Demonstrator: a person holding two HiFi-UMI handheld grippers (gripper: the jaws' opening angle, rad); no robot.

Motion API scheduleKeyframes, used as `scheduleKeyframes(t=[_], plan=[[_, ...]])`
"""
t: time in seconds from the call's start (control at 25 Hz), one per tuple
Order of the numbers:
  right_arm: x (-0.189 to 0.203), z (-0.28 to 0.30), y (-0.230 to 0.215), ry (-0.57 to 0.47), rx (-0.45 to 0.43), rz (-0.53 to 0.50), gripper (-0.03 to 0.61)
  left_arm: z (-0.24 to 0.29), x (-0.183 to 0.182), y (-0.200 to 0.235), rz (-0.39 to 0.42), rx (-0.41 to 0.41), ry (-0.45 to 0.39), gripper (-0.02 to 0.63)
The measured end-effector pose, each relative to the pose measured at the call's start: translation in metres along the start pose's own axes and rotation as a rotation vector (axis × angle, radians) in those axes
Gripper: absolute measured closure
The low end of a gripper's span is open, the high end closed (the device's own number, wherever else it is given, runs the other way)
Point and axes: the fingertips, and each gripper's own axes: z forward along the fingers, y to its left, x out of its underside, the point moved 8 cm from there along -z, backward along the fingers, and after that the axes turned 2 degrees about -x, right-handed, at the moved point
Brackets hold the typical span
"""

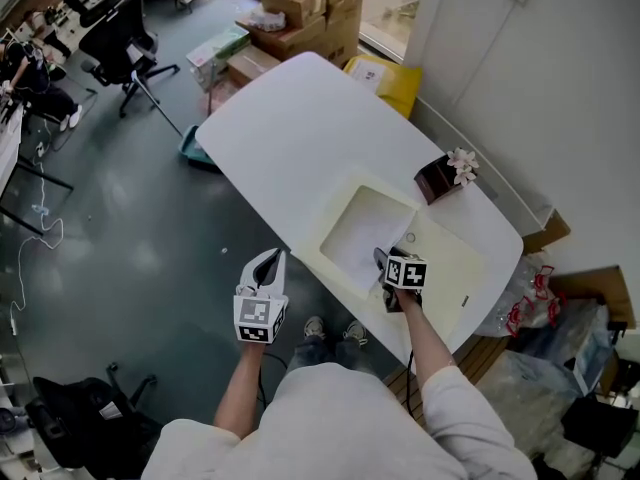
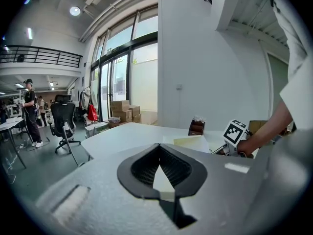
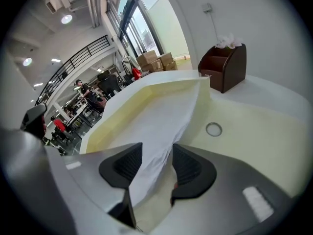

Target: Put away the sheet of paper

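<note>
A white sheet of paper (image 1: 358, 236) (image 3: 166, 114) lies in the left half of an open pale yellow folder case (image 1: 452, 260) (image 3: 259, 126) on the white table (image 1: 290, 128). Its near edge curls up between the jaws of my right gripper (image 1: 383, 261) (image 3: 155, 153), which stand open; the pads do not press on the paper. My left gripper (image 1: 270, 260) (image 2: 157, 148) hangs off the table's near edge above the floor. It is shut, with nothing in it, and points toward the table.
A brown tissue holder (image 1: 438, 178) (image 3: 226, 67) stands on the table behind the case. A small round ring (image 3: 213, 129) sits in the case's right half. Beyond the far end of the table are cardboard boxes (image 1: 305, 8), a yellow bag (image 1: 388, 80) and an office chair (image 1: 120, 38).
</note>
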Motion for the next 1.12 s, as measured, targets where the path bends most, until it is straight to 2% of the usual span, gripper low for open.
scheduleKeyframes(t=[0.56,0.8,1.04,1.12], plan=[[0.009,-0.021,-0.011,-0.062,0.041,-0.002,0.389,-0.010,-0.002,-0.012,0.008,0.008,-0.023,0.607],[0.009,-0.043,-0.005,-0.104,0.052,-0.063,0.472,-0.013,-0.006,-0.018,0.005,0.020,-0.039,0.609],[-0.004,-0.074,0.000,-0.226,0.114,-0.121,0.576,-0.013,-0.014,-0.023,0.011,0.038,-0.061,0.609],[-0.008,-0.083,0.002,-0.262,0.122,-0.133,0.577,-0.012,-0.018,-0.024,0.018,0.046,-0.069,0.607]])
